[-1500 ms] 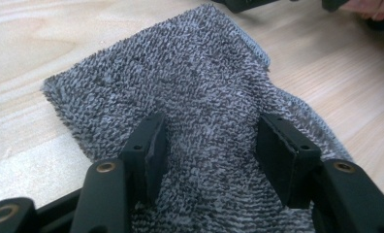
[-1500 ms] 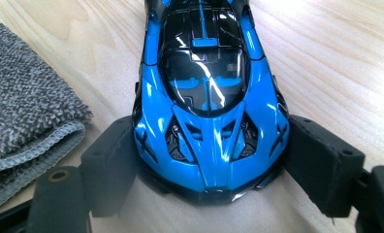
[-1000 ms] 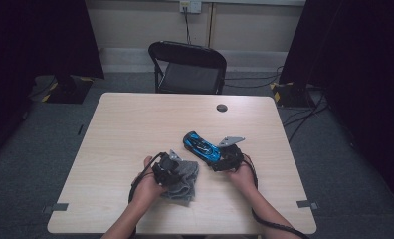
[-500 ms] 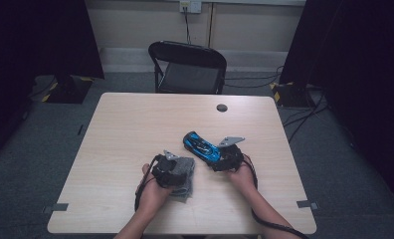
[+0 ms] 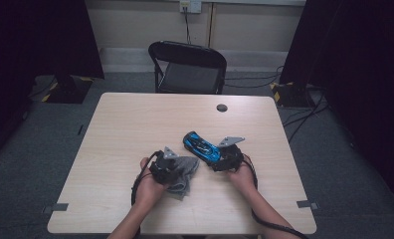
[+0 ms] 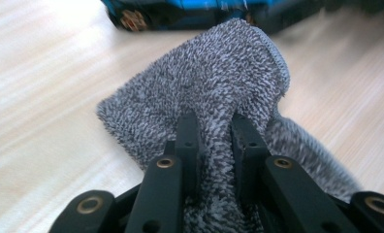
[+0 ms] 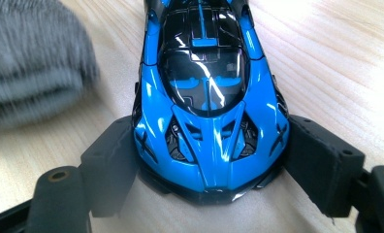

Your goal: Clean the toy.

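Shifted slightly since the earlier frames: left gripper point(image 5: 171, 167) with grey cloth point(image 5: 184, 172), drawn a little toward the near edge half a second ago, now back close to its place of one second ago. Jaws opened and closed again within that second, now pinched tight on a raised fold of cloth point(image 6: 214, 107), pads pressing it from both sides in the left gripper view. Unchanged: right gripper point(image 5: 220, 162), hand and car in the same pose across all three high views.

Nearest, at 6 o'clock on the table point(image 5: 135, 119): two forearms entering from the near edge, left hand point(image 5: 147, 186) and right hand point(image 5: 242, 177) each on its gripper. Just beyond, left of centre: cloth bunched under and ahead of the left gripper, resting on the tabletop. At 3 o'clock from the cloth, just beside it: blue toy car point(image 5: 201, 147), tail toward 10 o'clock, nose clamped between the right gripper's widely set pads point(image 7: 110, 160), wheels on the table. Farther, toward 12 o'clock: small dark round disc point(image 5: 222, 107) near the far edge. Beyond the table: black folding chair point(image 5: 187, 67).
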Tool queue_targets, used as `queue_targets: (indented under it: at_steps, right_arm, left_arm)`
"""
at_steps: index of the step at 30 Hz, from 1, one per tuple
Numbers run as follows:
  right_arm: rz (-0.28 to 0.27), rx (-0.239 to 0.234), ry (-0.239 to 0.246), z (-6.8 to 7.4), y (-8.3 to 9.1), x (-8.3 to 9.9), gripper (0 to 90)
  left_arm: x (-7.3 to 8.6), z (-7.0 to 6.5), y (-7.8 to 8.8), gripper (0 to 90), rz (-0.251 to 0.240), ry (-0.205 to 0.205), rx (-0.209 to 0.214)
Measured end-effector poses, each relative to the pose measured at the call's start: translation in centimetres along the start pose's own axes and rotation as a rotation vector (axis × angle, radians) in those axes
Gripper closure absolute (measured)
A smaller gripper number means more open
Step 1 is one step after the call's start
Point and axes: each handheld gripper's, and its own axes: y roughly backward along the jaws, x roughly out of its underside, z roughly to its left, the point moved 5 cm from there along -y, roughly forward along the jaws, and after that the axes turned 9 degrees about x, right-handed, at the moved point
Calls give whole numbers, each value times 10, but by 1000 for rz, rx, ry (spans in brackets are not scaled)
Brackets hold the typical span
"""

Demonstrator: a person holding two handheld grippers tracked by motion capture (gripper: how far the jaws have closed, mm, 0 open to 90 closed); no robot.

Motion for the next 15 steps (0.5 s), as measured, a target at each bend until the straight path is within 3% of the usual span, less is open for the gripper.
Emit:
queue_targets:
  at_steps: [7,10,15]
  right_arm:
    - [2,-1,-1,0,0,0,236]
    - [2,-1,-1,0,0,0,236]
    - [2,-1,0,0,0,0,236]
  left_arm:
    - [-38,0,7,765,-43,-54,-12]
    - [-57,-3,-5,765,-32,-81,9]
    - [-82,-9,-36,765,40,-140,22]
